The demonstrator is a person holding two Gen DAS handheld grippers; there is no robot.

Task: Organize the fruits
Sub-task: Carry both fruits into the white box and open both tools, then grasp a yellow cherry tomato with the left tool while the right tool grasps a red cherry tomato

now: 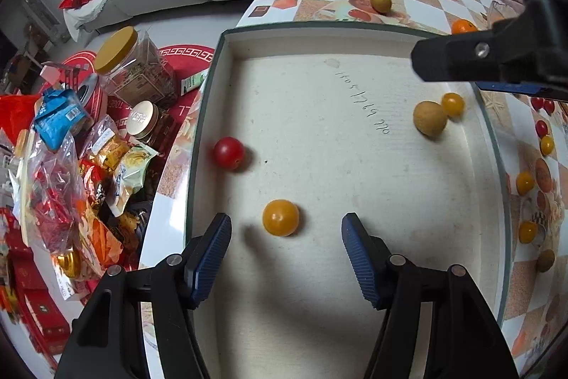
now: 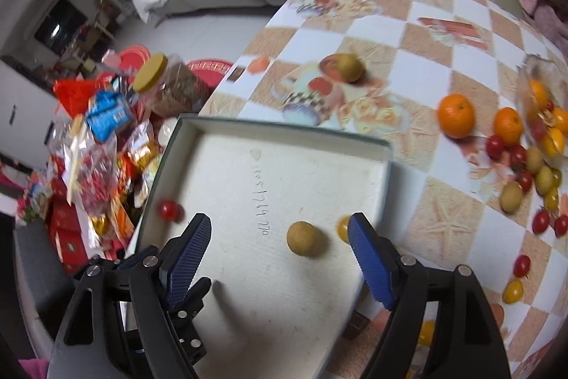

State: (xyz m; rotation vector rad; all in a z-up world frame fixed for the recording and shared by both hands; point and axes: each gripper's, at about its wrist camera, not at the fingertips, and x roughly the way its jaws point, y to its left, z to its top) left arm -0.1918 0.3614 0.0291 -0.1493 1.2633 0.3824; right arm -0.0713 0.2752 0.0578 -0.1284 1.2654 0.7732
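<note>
A shallow white box lid [image 1: 227, 39] [image 2: 184, 126] lies on the checkered table. In it are a red cherry tomato [image 1: 229, 152] [image 2: 168, 209], a yellow tomato [image 1: 280, 217], a tan longan [image 1: 430, 118] [image 2: 302, 238] and a second yellow tomato [image 1: 453, 104] [image 2: 343, 229]. My left gripper [image 1: 285, 251] is open above the lid, the yellow tomato just ahead between its fingers. My right gripper [image 2: 278, 251] is open and empty over the lid, near the longan; it also shows in the left wrist view [image 1: 461, 63].
Two oranges [image 2: 456, 116], several cherry tomatoes [image 2: 516, 157] and longans [image 2: 511, 198] lie on the table to the right beside a tipped glass bowl [image 2: 545, 102]. One longan [image 1: 381, 1] [image 2: 349, 67] sits beyond the lid. Snack bags and jars [image 1: 117, 66] crowd the floor at left.
</note>
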